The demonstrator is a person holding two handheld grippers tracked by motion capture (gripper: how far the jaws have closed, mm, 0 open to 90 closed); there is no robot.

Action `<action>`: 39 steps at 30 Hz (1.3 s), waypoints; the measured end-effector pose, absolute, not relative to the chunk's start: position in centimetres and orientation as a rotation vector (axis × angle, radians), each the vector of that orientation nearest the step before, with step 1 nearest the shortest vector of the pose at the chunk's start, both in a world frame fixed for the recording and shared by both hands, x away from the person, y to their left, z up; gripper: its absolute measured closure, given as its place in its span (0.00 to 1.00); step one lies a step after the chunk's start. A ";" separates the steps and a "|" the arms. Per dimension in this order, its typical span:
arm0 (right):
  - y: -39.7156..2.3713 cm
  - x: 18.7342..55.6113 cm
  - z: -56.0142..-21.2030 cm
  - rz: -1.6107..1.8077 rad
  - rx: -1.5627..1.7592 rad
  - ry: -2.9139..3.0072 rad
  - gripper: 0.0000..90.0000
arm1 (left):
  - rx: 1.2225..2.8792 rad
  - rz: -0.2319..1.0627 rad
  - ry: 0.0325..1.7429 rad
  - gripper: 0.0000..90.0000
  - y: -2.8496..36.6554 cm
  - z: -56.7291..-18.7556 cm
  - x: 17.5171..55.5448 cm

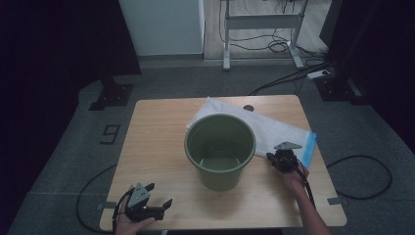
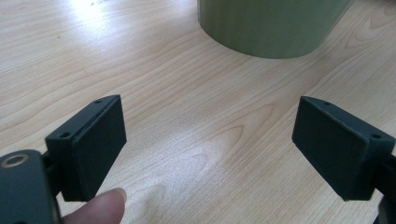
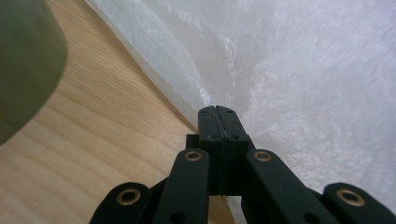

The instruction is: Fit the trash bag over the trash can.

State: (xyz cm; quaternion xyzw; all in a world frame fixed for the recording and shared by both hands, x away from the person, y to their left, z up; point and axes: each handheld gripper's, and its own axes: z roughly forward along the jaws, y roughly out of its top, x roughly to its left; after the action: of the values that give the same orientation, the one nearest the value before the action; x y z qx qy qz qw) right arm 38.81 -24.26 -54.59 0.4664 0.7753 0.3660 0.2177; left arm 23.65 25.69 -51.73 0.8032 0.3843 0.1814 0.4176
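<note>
Wood-grain table (image 1: 156, 147), round green bucket (image 1: 220, 147), crinkled plastic bag (image 1: 279, 132)

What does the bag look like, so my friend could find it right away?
Look at the wooden table and find the green bucket standing in its middle. The bag lies flat behind the bucket and out to its right, under the tip of the right gripper. It is the one thin, crinkly, white thing there, with a blue strip along its right end.

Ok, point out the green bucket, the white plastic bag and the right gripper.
green bucket (image 1: 243, 131): high view, on its rim at the right.
white plastic bag (image 1: 281, 132): high view, on the flat sheet right of the bucket.
right gripper (image 3: 218, 112): right gripper view, at the tips of its closed jaws.
</note>
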 end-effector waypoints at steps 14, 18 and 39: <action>-29.0 30.3 -54.2 1.067 1.301 2.144 0.99 | 2.020 0.448 0.954 0.11 25.3 -51.7 23.7; -30.5 28.6 -54.5 1.055 1.324 2.149 0.99 | 2.020 0.445 0.954 0.11 25.4 -51.7 23.7; -22.3 34.4 -52.9 1.116 1.242 2.104 0.34 | 2.032 0.431 0.942 0.11 25.0 -52.0 23.8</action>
State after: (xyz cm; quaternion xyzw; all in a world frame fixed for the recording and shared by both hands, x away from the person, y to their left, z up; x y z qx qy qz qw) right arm 34.37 -22.34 -52.91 0.4505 0.7631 0.4046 0.2258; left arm 23.77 24.99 -52.01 0.8097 0.3754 0.1719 0.4170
